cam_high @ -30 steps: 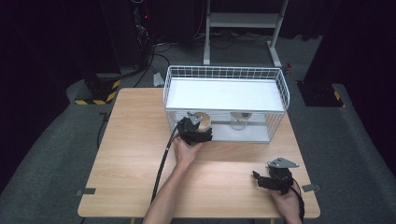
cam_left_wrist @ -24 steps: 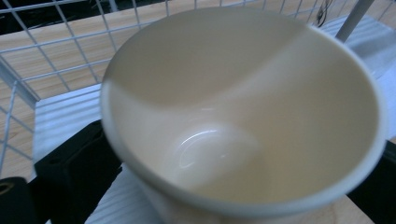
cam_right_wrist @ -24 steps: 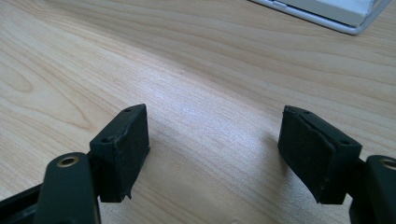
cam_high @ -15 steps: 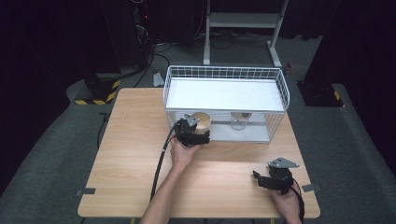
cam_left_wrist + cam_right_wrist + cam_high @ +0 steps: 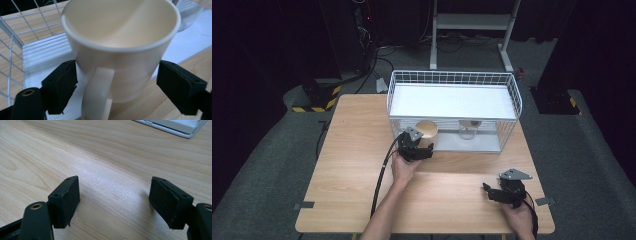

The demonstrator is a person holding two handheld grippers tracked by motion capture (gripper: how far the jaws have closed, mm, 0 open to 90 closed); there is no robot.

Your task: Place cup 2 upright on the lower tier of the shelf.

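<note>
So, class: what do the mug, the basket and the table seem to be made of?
Mug: probably glazed ceramic; cream, smooth, thick rim, soft sheen.
Basket: white-coated metal wire, judging by its thin grid walls; it holds a flat white shelf, material unclear.
Table: pale wood or wood-look laminate; visible grain, matt finish.

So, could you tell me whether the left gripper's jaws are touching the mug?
Apart. In the left gripper view, the left gripper stands open around the mug; a clear gap shows beside the right jaw, and the left sits just off its wall.
</note>
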